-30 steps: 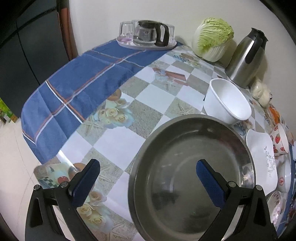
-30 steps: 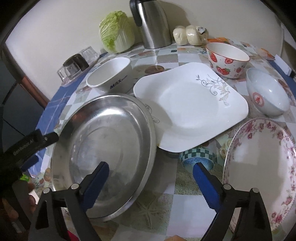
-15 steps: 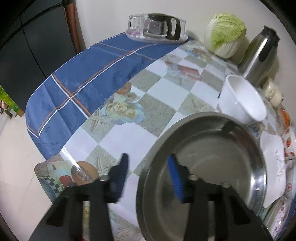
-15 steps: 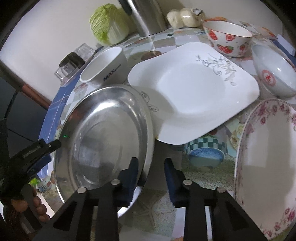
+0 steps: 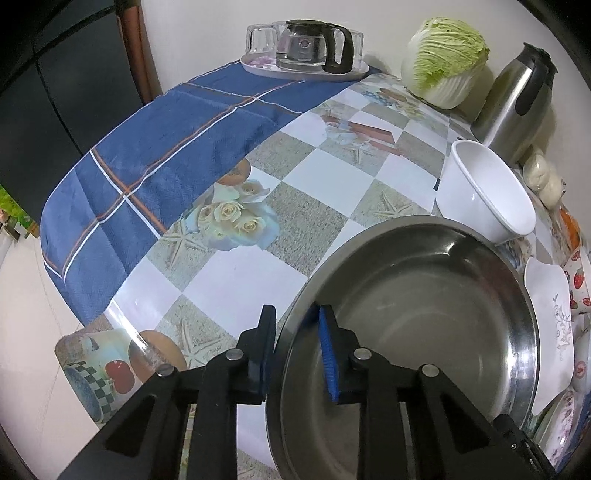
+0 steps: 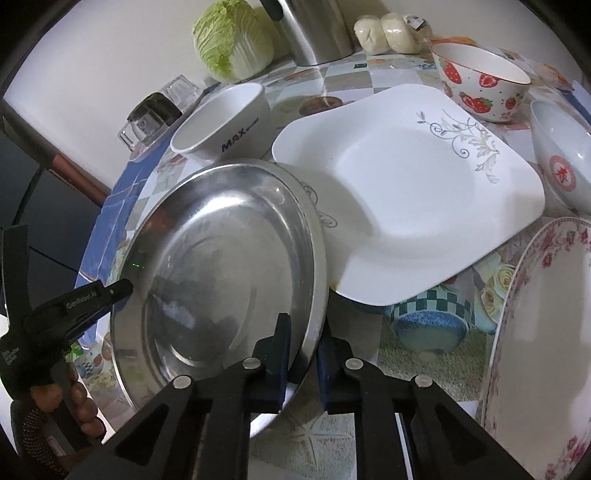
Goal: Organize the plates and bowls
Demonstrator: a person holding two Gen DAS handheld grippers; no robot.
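Observation:
A large steel plate [image 5: 413, 317] [image 6: 221, 266] is held by its rim on both sides. My left gripper [image 5: 295, 328] is shut on its left rim, one pad inside, one outside. My right gripper [image 6: 303, 341] is shut on its right rim; the left gripper [image 6: 110, 291] shows there at the plate's far side. A white square plate [image 6: 410, 192] lies right of it, partly under its edge. A white bowl [image 5: 484, 192] [image 6: 225, 122] stands behind. A strawberry bowl [image 6: 480, 83], a white bowl with a red mark [image 6: 565, 158] and a floral plate [image 6: 539, 350] are on the right.
A cabbage [image 5: 443, 66], a steel jug [image 5: 517, 107] and buns [image 6: 388, 31] stand along the back wall. A tray with a glass coffee pot [image 5: 310, 48] sits at the back left on a blue cloth [image 5: 155, 155]. The table's left edge drops to the floor.
Both grippers went from wide open to shut on the steel plate's opposite rims. The plate's right side now looks raised and tilted.

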